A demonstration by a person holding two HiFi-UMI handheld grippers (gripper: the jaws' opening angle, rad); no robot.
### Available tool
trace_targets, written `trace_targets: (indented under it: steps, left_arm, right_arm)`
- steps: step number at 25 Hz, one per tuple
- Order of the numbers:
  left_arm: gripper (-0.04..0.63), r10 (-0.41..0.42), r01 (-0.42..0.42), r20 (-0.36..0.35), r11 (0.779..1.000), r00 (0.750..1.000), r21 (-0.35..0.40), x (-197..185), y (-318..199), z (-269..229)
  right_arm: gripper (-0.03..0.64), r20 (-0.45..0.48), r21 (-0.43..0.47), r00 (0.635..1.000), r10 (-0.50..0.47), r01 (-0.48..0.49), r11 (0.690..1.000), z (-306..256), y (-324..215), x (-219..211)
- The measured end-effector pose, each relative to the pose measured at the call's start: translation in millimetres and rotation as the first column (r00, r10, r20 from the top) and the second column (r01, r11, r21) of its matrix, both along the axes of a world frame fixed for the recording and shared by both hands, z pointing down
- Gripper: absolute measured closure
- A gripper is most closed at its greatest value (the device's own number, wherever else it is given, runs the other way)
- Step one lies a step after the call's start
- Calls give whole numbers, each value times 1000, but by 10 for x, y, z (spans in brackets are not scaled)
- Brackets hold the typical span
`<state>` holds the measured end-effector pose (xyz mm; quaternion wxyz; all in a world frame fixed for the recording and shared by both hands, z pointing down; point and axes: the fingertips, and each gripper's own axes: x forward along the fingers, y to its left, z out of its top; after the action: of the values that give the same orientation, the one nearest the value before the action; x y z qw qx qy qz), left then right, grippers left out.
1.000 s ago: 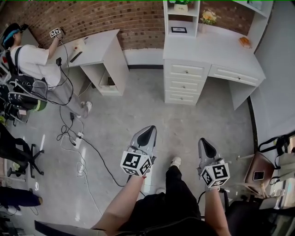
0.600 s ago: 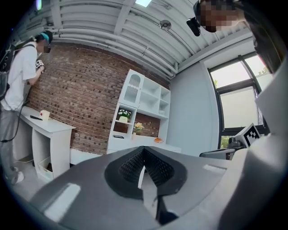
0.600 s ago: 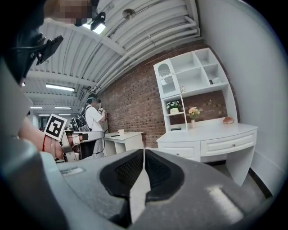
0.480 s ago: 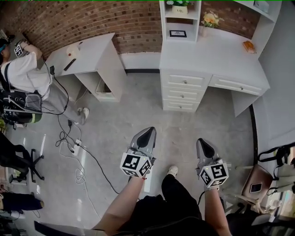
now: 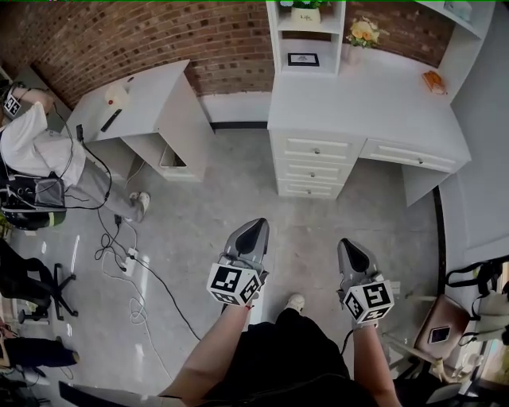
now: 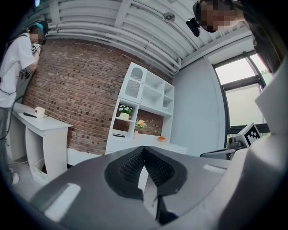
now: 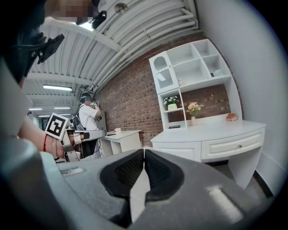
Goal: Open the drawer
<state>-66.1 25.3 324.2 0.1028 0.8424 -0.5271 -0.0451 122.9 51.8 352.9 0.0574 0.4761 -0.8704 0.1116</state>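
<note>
Both grippers are seen low in the head view, side by side over the grey floor (image 5: 238,199) and pointed toward the far wall. On the left gripper (image 5: 256,223) the jaws are clenched tip to tip, and nothing is caught between them. The right gripper (image 5: 348,243) is likewise clenched, its ribbed pads met with nothing between. No furniture is touched by either tool.

The drawers are found well apart from the grippers, on the far side, in the white corner desk (image 5: 374,91) set against the brick wall (image 5: 159,36). A stack of three drawers (image 5: 312,168) is built into the left part of that desk, and a wide single drawer (image 5: 406,154) is set under the top to its right. All of them are seen shut, with small knobs on their fronts.

A white shelf unit (image 5: 338,36) is stood on the desk's far left, with a potted plant (image 5: 305,12) in it and a vase of flowers (image 5: 362,32) beside it. A small orange object (image 5: 433,79) is placed at the far right of the top.

To the left a second white desk (image 5: 159,91) is seen, and another person (image 5: 36,147) in a white shirt at the far left edge. Cables (image 5: 131,258) are strewn over the floor on the near left.
</note>
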Motion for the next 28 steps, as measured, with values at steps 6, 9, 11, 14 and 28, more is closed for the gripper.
trace_targets:
  steps: [6, 9, 11, 14, 28]
  left_arm:
    - [593, -5, 5, -2, 1000, 1000, -8, 18, -179, 34]
    - [593, -7, 7, 0, 1000, 1000, -14, 12, -257, 66]
    - [593, -8, 8, 2, 1000, 1000, -23, -4, -308, 96]
    - [592, -1, 1, 4, 1000, 1000, -26, -5, -415, 117]
    - [594, 101, -101, -10, 995, 995, -10, 177, -1365, 314]
  right_arm:
    - [609, 1, -9, 1000, 4, -4, 1000, 21, -176, 41]
    - [609, 7, -11, 1000, 8, -7, 1000, 47, -264, 40]
    - [609, 5, -14, 1000, 6, -6, 1000, 65, -315, 18]
    - [609, 9, -18, 1000, 4, -3, 1000, 84, -402, -14]
    - [615, -23, -27, 1000, 20, -21, 999, 262, -1253, -133]
